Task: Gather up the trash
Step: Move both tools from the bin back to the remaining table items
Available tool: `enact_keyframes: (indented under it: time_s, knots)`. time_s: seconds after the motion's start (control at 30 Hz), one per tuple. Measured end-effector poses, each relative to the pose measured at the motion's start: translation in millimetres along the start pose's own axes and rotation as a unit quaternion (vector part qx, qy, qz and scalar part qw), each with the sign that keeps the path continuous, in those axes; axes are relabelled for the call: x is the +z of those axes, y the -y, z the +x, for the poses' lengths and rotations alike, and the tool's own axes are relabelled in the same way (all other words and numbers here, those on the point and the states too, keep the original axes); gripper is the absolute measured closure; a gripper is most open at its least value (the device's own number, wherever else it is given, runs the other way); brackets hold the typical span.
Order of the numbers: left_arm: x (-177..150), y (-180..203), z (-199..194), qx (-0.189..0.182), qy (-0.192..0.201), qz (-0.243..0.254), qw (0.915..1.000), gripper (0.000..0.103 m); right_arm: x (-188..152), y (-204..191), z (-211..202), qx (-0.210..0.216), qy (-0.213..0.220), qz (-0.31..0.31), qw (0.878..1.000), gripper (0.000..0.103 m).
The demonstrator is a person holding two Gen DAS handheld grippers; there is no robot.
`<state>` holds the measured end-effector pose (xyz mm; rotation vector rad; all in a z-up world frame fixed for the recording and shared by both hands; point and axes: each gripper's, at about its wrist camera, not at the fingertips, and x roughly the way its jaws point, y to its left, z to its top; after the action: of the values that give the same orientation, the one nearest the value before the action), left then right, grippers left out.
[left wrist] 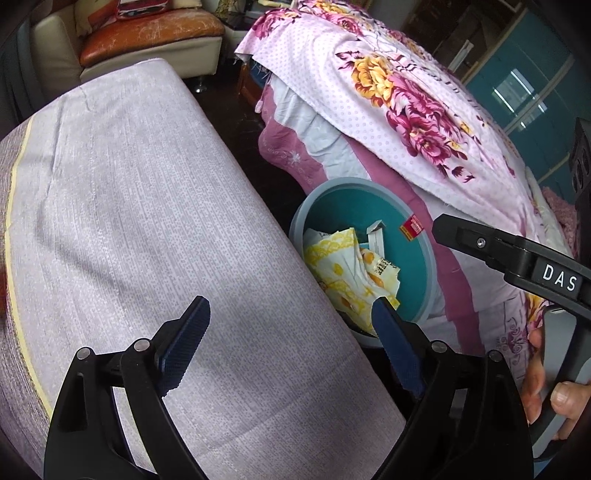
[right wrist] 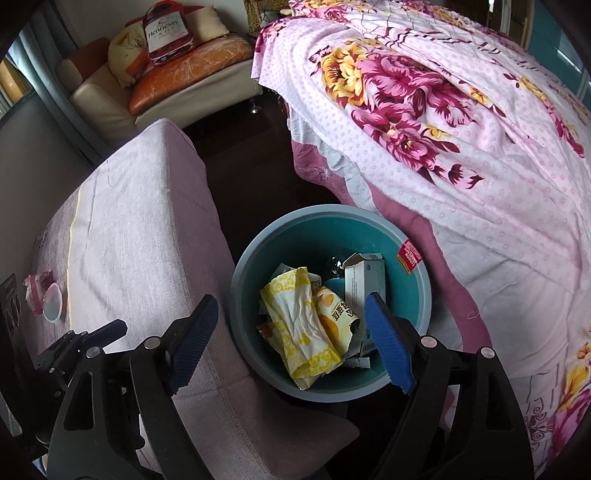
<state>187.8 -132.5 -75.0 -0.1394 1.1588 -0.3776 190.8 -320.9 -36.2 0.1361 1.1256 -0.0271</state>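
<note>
Between the right gripper's (right wrist: 291,338) blue ribbed pads, which stand wide apart with nothing pressed in them, lies the open mouth of the teal bin (right wrist: 417,314) at the lower middle of the right wrist view. Inside it a yellow-and-white patterned wrapper (right wrist: 295,321) lies on top, beside an orange snack packet (right wrist: 338,317) printed with characters too small to read, and a torn white carton (right wrist: 364,282) whose fine print is illegible. A red sticker (right wrist: 409,256) with tiny white lettering clings to the bin's inner wall at the upper right.

Left of the bin is the grey-lilac cushioned bench (right wrist: 140,236); on its far left part lie a crumpled pink wrapper (right wrist: 37,291) and, touching it, a small white cup (right wrist: 55,302). At the upper left a cream sofa (right wrist: 99,99) carries a bottle-shaped cushion (right wrist: 166,29) reading "Hennessy". A pink floral bedspread (right wrist: 443,110) fills the right side.

In the left wrist view the left gripper (left wrist: 290,319) is likewise spread wide and empty, over the bench edge next to the bin. At the right edge, the other tool's black finger bears the letters "DAS", and a hand (left wrist: 554,391) grips its handle.
</note>
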Motion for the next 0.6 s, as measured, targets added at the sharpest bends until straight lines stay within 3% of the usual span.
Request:
enact_keyframes:
  time_s: [0.6]
  knots:
    - [-37.4,-87.0,-61.7,0.019,0.050,-0.074,0.9958,0.013,-14.8,-102.2,-4.7,0.020,-0.007,-0.082,0.996,0.025]
